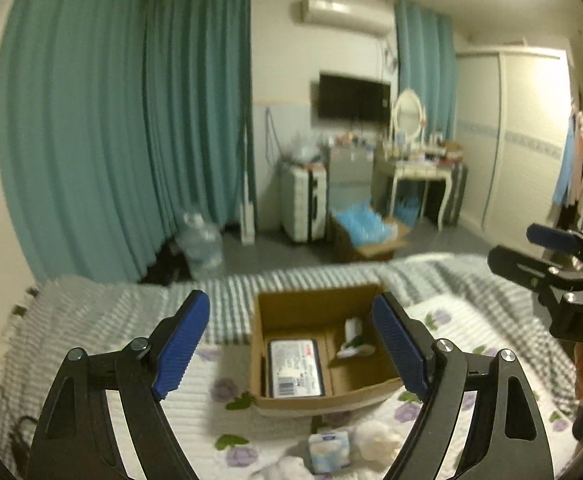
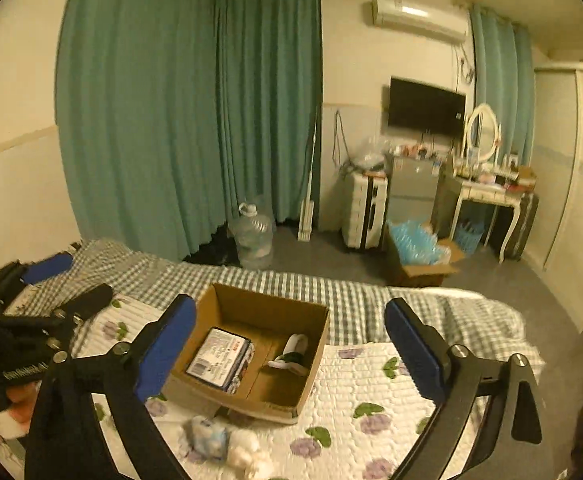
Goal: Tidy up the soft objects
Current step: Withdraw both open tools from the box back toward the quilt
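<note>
Teal curtains [image 1: 123, 120] fill the left wall behind the bed [image 1: 103, 304], and on the flowered quilt [image 2: 371, 384] the sorting is partway through. Furthest left, the left gripper [image 1: 291, 344] hangs above the quilt with its blue pads spread wide and nothing between them; through the gap I see the cardboard box [image 1: 291, 304] straight ahead of it. Inside the box, a flat pack with a printed label [image 1: 296, 368] lies at the left and a white and green soft thing [image 1: 353, 340] sits toward the back right, so two items look already stowed. Just in front of the box, on the quilt, a small blue-and-white tissue pack [image 1: 328, 453] lies touching a pale fluffy lump [image 1: 375, 438]; a second pale lump beside them is too blurred to name. To the right, the right gripper [image 2: 291, 356] is likewise gaping and empty, held over the box's near right corner. Both tools look lifted clear of the box, so I judge this to be the pause between one drop and the next pick. The next move, I would say, calls for one gripper to dip to the tissue pack or the fluffy lump at the box's front edge, close gently on it alone, since the two touch, and carry it over the wall into the open floor of the box.
</note>
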`<state>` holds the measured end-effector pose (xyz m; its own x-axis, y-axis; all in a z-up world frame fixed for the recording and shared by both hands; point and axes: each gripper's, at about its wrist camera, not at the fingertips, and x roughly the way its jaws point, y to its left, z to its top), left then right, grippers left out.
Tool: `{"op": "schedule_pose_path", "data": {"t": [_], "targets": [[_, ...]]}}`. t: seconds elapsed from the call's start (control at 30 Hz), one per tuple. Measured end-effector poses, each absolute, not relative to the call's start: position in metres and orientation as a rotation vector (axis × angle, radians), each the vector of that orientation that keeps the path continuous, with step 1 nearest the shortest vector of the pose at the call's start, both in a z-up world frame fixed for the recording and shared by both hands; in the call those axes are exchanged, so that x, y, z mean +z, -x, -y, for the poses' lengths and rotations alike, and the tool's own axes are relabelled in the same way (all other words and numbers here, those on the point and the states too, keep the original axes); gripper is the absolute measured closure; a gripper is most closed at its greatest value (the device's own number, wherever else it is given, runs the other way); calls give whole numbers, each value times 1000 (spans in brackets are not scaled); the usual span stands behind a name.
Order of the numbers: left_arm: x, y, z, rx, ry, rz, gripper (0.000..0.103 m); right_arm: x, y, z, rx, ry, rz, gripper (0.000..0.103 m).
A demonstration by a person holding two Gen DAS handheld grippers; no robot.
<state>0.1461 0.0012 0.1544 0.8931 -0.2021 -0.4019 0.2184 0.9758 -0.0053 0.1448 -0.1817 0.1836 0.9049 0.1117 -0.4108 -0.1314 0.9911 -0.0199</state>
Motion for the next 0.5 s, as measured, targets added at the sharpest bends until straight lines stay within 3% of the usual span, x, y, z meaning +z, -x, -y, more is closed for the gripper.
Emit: {"op": "schedule_pose_path", "data": {"t": [0.23,0.5], "targets": [[184,-62,-35,-171,-44,-295,10,199,-61,157,125,93,-384,1],[121,-47,-49,-139,-79,-324,10,128,-49,126,163,100,-462,1]]}}
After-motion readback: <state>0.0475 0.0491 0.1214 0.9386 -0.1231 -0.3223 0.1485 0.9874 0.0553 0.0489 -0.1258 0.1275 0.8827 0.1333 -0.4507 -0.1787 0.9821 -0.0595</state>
